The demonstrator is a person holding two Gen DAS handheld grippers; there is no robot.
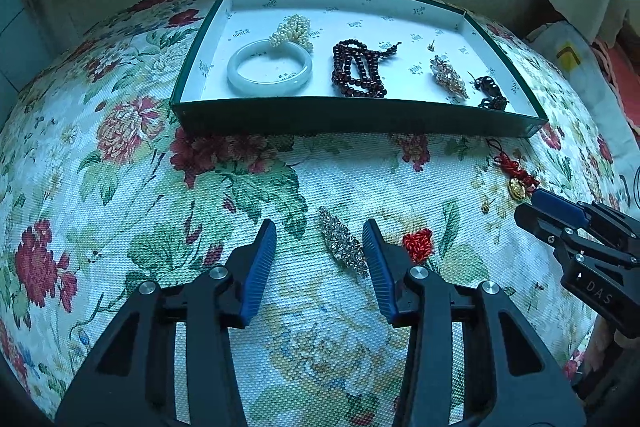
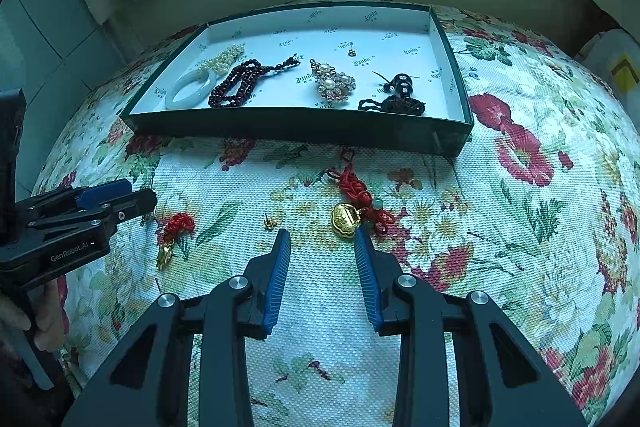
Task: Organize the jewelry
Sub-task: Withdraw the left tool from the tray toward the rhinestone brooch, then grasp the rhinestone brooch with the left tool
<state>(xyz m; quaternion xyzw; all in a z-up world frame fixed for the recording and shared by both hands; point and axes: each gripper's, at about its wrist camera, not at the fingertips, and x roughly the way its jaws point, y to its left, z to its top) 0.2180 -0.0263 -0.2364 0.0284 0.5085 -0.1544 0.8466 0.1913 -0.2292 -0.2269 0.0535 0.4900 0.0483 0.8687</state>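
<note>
Between the blue fingers of the left gripper (image 1: pixel 320 233) lies a rhinestone brooch (image 1: pixel 343 246) on the flowered cloth (image 1: pixel 120 187), close to the right-hand finger; the pads stand apart and do not press on it, so this claw is released. Just to the right of that finger sits a red knotted charm (image 1: pixel 418 245). Beyond the left gripper, a shallow green tray (image 1: pixel 320 115) holds a pale jade bangle (image 1: pixel 269 71), a cluster of pearls (image 1: pixel 292 31), dark red beads (image 1: pixel 358 69), a second brooch (image 1: pixel 448 75) and a black beaded piece (image 1: pixel 491 91). The right gripper (image 2: pixel 322 237) is also released, its pads apart. Just ahead of its tips lies a gold lock-shaped pendant (image 2: pixel 345 219) on a red knotted cord (image 2: pixel 360 189), near the right-hand fingertip. A small gold stud (image 2: pixel 269 223) rests just ahead of the left-hand fingertip.
</note>
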